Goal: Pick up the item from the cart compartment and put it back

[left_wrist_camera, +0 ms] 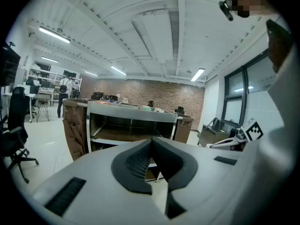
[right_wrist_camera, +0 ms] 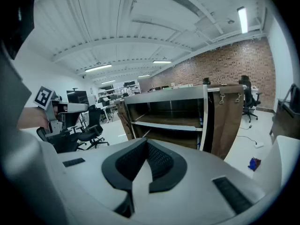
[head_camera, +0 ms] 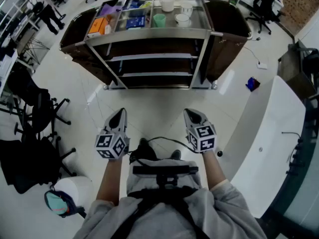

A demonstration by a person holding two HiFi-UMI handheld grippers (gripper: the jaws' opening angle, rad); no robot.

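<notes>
a: tools?
b: left tool [head_camera: 118,114] pressed together, tips meeting, nothing between them. right tool [head_camera: 192,114] likewise, closed on nothing. both are held low in front of the person, side by side, noses tipped a little down toward the cart [head_camera: 149,34] and well apart from it.

a: the item?
b: everything lies in the compartments on the cart's top. cannot tell which one is the task's item. neither tool touches any of them.

a: list them.
b: orange box [head_camera: 98,26] in the front left corner compartment. purple pack [head_camera: 110,9] behind it, at the back left corner. blue boxes [head_camera: 134,22] in the next compartment toward the middle. green cup [head_camera: 159,20] upright near the middle of the front edge. white bowl [head_camera: 182,19] just beside the cup, toward the right end. white cup [head_camera: 167,4] by the back edge.

a: below the top?
b: open shelves [head_camera: 152,57] under it. brown bags [head_camera: 227,34] hang at both ends.

a: surroundings?
b: pale floor [head_camera: 149,103]. black office chair [head_camera: 40,108] off the cart's left end. small blue thing [head_camera: 252,84] on the floor past the right end.
</notes>
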